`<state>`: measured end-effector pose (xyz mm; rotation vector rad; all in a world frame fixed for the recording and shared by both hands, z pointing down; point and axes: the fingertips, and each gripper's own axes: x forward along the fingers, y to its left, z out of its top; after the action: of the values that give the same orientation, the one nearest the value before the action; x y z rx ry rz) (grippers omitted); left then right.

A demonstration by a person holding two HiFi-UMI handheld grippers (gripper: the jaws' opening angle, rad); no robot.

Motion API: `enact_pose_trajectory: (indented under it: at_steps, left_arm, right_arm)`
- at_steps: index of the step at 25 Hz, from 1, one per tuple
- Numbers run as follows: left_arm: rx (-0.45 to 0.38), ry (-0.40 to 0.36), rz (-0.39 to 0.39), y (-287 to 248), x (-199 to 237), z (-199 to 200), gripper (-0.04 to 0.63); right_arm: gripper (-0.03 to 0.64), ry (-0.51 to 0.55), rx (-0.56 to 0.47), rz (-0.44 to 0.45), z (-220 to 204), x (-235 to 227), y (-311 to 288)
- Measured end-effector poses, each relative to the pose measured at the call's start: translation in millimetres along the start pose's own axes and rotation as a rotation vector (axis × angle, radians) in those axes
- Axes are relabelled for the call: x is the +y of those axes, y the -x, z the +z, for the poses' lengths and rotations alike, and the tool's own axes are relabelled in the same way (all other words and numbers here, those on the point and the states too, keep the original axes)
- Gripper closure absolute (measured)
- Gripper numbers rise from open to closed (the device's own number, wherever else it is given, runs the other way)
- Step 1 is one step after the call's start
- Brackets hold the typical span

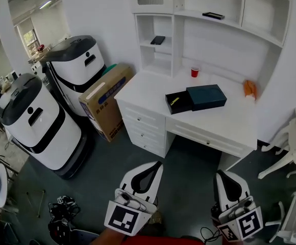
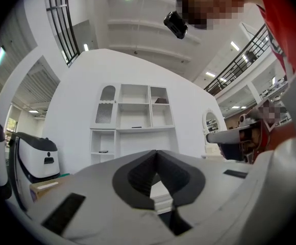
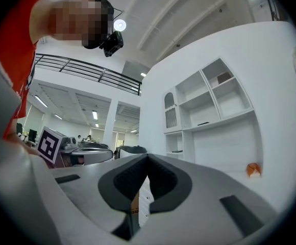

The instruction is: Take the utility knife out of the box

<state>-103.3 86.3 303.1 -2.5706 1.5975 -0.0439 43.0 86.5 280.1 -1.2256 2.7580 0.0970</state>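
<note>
**Utility knife (image 1: pixel 174 101) lies in the open box, well apart from both your grippers**

In the head view the knife is only a thin yellow sliver, too small for you to tell blade from handle. It lies in the black tray (image 1: pixel 178 106) that sticks out of the left end of the dark box (image 1: pixel 205 96). The box rests on the white worktop (image 1: pixel 224 124). Neither gripper view gives you the box or the tray, because each gripper's own body blocks the lower part of its picture.

Your left gripper (image 1: pixel 154 165) is low in the head view, over the dark floor (image 1: pixel 189 162) in front of the worktop. Its fingers (image 2: pixel 138 176) are pressed together, tip to tip, with nothing between them. Your right gripper (image 1: pixel 223 174) is level with it on the other side, also short of the worktop. Its fingers (image 3: pixel 162 182) are likewise closed and empty. Through the slot under their tips you see only a strip of white drawer front and a brown edge.

A red cup (image 1: pixel 194 72) stands near the back of the worktop. An orange thing (image 1: pixel 248 88) sits at the worktop's right end, its shape unclear. A cardboard carton (image 1: pixel 106 101) leans against the worktop's left side, next to two white-and-black machines (image 1: pixel 79 65). Dark flat things (image 1: pixel 157 40) on the shelves are too small to name.
</note>
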Motion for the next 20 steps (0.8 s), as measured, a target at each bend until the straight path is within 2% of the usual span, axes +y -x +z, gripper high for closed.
enact_pose_trajectory:
  at_steps: [7, 15, 20]
  left_arm:
    - [0.005, 0.004, -0.035, -61.7, 59.3, -11.0, 0.555]
    - [0.019, 0.03, -0.043, -133.2, 94.2, -29.8, 0.555]
    - [0.016, 0.031, -0.026, -194.0, 112.8, -39.1, 0.555]
  right_arm:
    - [0.626, 0.03, 0.011, -0.004, -6.8, -25.1, -78.1]
    - [0.626, 0.036, 0.025, 0.016, -24.6, -71.5, -139.5]
    - [0.626, 0.031, 0.007, 0.047, -30.7, -118.5, -179.9]
